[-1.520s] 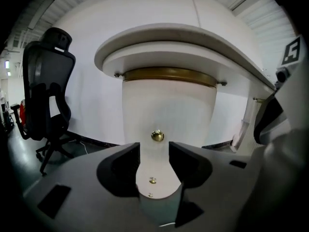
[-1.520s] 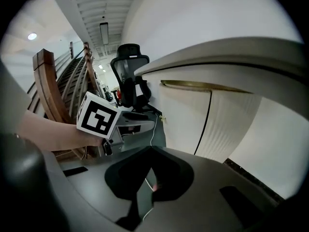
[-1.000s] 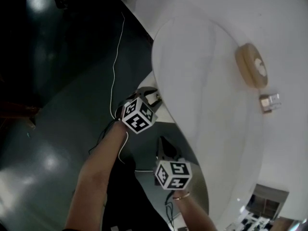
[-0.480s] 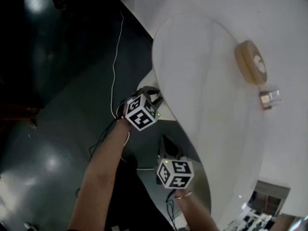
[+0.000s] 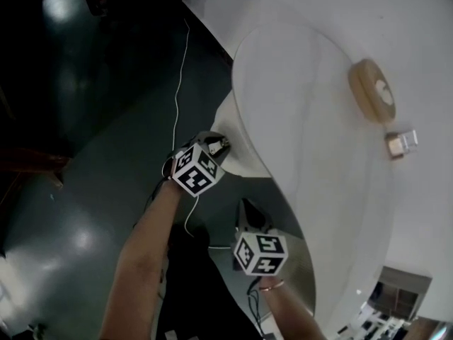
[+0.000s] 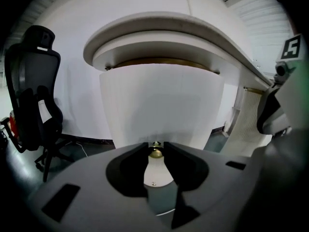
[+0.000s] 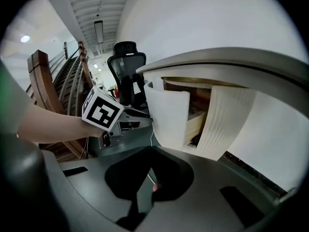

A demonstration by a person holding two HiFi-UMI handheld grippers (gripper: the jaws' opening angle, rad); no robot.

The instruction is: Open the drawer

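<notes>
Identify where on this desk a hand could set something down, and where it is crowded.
Free: the wide white desktop between its near curved edge and the tan disc. Crowded: below that edge, left tool and right tool by the drawer front.

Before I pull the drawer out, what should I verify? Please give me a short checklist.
1. Left gripper fingers closed on the brass knob: ok.
2. Knob centred between the fingers: ok.
3. Drawer front clear under the desk top: ok, partly out.
4. Right gripper away from the drawer, shut, empty: ok.
5. Cable on the floor clear of the pull path: cannot tell.
</notes>
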